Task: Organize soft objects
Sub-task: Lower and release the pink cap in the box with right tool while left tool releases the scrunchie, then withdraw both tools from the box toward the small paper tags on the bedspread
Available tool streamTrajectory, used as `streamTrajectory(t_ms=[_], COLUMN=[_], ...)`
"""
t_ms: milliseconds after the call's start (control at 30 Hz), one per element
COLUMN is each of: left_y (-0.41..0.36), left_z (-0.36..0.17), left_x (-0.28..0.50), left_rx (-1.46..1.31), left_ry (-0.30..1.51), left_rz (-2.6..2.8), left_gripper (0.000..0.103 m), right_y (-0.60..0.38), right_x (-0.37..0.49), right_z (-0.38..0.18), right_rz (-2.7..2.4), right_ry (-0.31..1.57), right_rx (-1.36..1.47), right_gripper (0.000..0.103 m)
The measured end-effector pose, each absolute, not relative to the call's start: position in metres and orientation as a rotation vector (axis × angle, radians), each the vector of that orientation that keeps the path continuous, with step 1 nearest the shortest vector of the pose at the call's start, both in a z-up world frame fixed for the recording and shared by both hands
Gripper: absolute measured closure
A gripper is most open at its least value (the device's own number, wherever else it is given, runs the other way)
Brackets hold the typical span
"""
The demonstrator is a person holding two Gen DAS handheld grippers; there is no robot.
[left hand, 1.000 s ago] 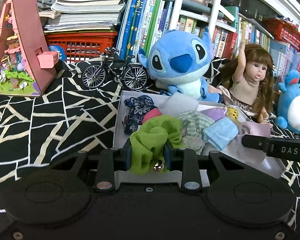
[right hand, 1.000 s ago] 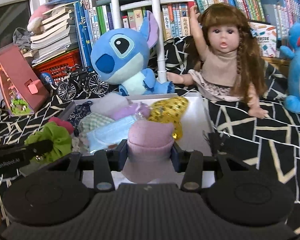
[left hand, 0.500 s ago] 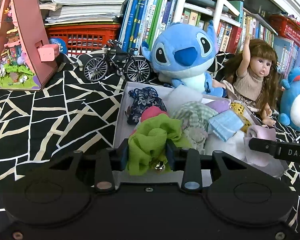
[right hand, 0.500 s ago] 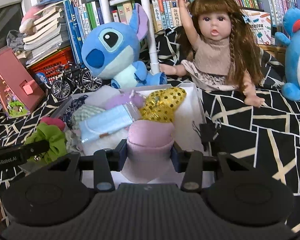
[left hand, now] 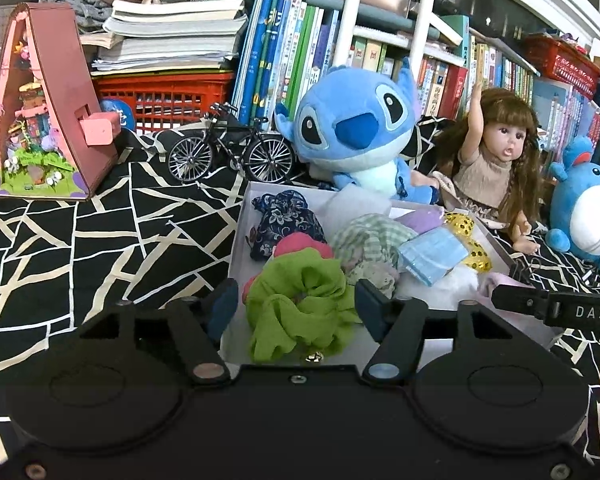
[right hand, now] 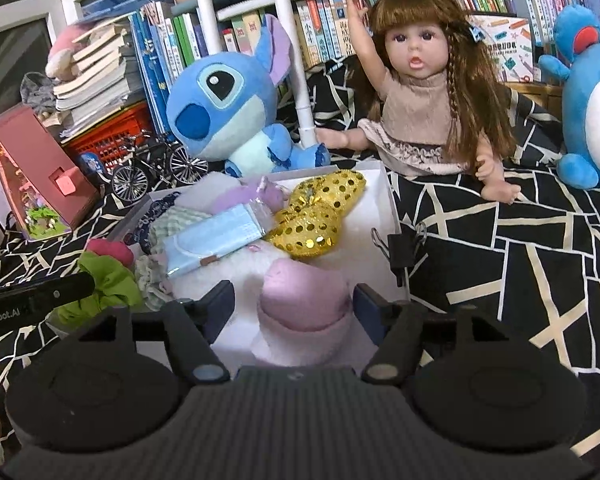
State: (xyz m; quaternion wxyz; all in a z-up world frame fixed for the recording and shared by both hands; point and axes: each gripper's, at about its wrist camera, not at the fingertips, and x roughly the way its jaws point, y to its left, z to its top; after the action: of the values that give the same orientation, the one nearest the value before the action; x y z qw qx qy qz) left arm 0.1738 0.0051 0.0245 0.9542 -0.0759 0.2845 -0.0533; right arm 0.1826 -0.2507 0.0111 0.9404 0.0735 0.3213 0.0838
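A white tray [left hand: 242, 220] [right hand: 382, 192] on the patterned cloth holds soft items: a dark floral pouch [left hand: 286, 218], a pink piece [left hand: 300, 245], a checked cloth [left hand: 374, 236], a blue face mask [left hand: 434, 254] [right hand: 216, 232], a gold sequin piece [right hand: 320, 216]. My left gripper [left hand: 296, 306] is opening; the green scrunchie [left hand: 300, 304] lies between its jaws at the tray's near left, and the pads stand off it. My right gripper [right hand: 294, 304] is opening too; the pink sock roll [right hand: 304, 306] rests between its jaws in the tray's near right, free of the pads.
Behind the tray sit a blue plush [left hand: 356, 132], a doll [left hand: 496, 164], a second blue plush [left hand: 588, 216] and a model bicycle [left hand: 230, 150]. A pink house model [left hand: 40, 108] stands far left. A black binder clip [right hand: 404, 248] lies by the tray's right rim. Bookshelves close the back.
Both grippers' jaws have spread apart. The green scrunchie and the pink sock roll, earlier pinched, now lie loose in the tray between the fingers.
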Motion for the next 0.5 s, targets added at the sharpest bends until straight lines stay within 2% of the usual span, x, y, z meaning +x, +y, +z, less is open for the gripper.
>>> streamTrajectory(t_ms=[167,500], left_y=[0.007,0.012], left_z=[0.031,0.032], left_x=[0.161,0.117], left_rx=[-0.146,-0.137], left_ry=[0.559,0.541], left_rz=[-0.127,-0.179], left_gripper=[0.027,0.024], right_y=[-0.247,-0.235], right_x=[0.168,0.117], right_z=[0.021,0.032], right_rz=[0.188,0.237], right_ry=[0.620,0.543], right_rx=[0.131,0.047], right_gripper=[0.019,0.014])
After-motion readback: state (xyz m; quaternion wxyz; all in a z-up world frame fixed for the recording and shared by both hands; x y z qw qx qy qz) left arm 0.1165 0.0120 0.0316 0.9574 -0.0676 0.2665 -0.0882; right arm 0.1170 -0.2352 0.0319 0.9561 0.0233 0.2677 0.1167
